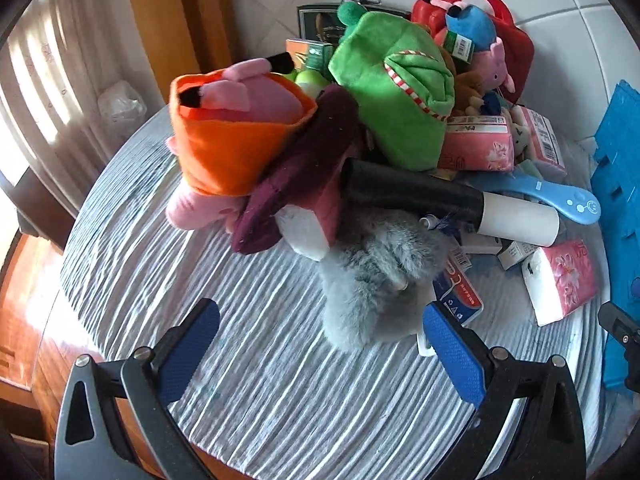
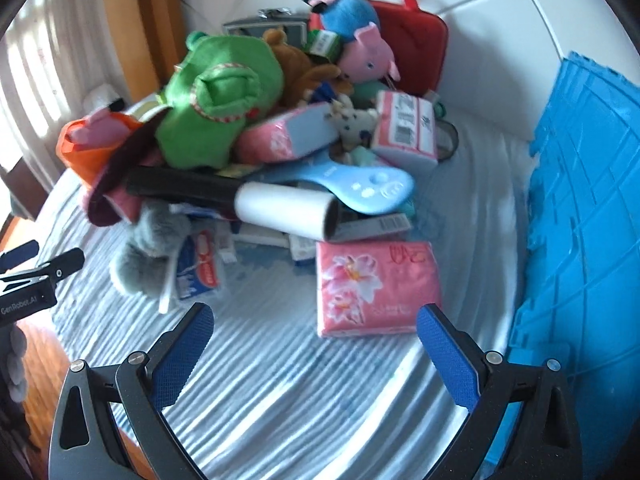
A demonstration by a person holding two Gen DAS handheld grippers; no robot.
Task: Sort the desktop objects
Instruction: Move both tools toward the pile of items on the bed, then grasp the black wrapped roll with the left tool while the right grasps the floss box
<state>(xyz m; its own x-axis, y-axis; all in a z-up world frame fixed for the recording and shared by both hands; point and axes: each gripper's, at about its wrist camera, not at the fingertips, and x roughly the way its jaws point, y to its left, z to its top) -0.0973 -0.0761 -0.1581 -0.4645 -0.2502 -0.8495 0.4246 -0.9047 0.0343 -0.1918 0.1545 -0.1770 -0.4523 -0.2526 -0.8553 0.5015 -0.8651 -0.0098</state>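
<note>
A heap of objects lies on a striped cloth (image 1: 248,360). A grey furry toy (image 1: 372,280) lies nearest my left gripper (image 1: 320,320), which is open and empty just in front of it. A pink tissue pack (image 2: 376,288) lies nearest my right gripper (image 2: 314,320), which is open and empty just short of it. A lint roller (image 1: 452,204) with a black handle rests across the heap, also in the right wrist view (image 2: 280,208). Behind are an orange and pink plush (image 1: 236,136), a green plush (image 1: 396,92) and a blue brush (image 2: 360,188).
A blue plastic crate (image 2: 580,216) stands at the right, also in the left wrist view (image 1: 620,184). A red case (image 2: 412,44) and a pink pig plush (image 2: 368,56) sit at the back by the white wall. Wooden floor (image 1: 24,312) lies left.
</note>
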